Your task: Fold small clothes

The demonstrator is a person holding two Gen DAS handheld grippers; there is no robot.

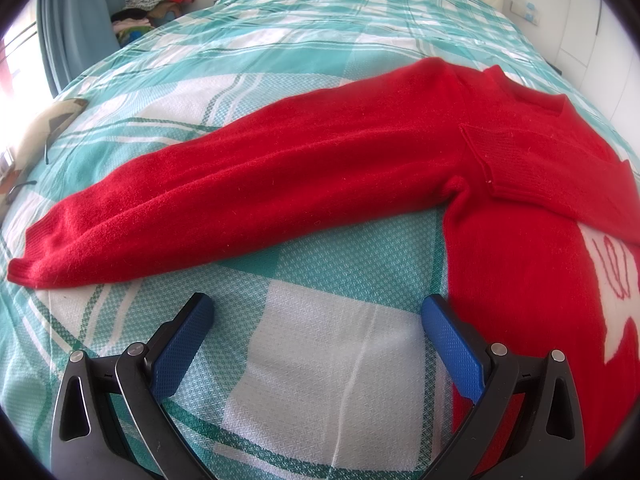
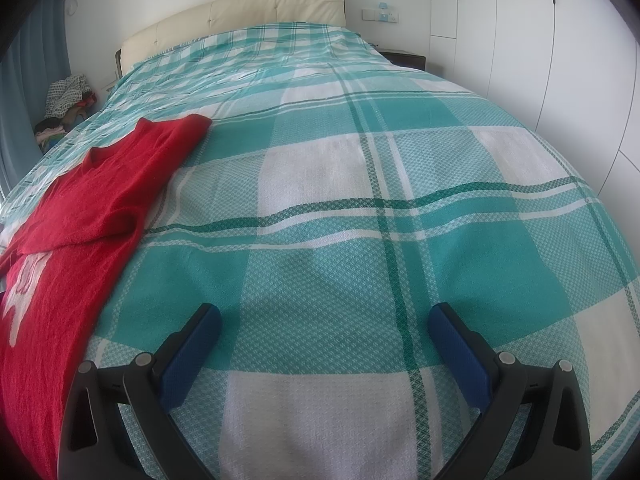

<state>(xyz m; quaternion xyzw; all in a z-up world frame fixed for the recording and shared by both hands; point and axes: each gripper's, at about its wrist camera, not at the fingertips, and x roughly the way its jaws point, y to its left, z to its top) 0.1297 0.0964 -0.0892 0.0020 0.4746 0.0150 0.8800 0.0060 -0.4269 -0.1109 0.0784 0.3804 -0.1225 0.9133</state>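
In your left wrist view, your left gripper point(image 1: 316, 316) hovers wide open and empty over the checked bedspread point(image 1: 304, 360); take the fuzzy red sweater point(image 1: 512, 264) by its outstretched sleeve point(image 1: 224, 196), near the ribbed cuff, and lay it across the body. In your right wrist view, your right gripper point(image 2: 324, 324) gapes empty, the sweater lying left.

The sweater point(image 1: 520, 208) lies flat on the bedspread point(image 2: 360, 220), one sleeve point(image 1: 240, 192) stretched out leftward, the headboard point(image 2: 240, 20) behind.
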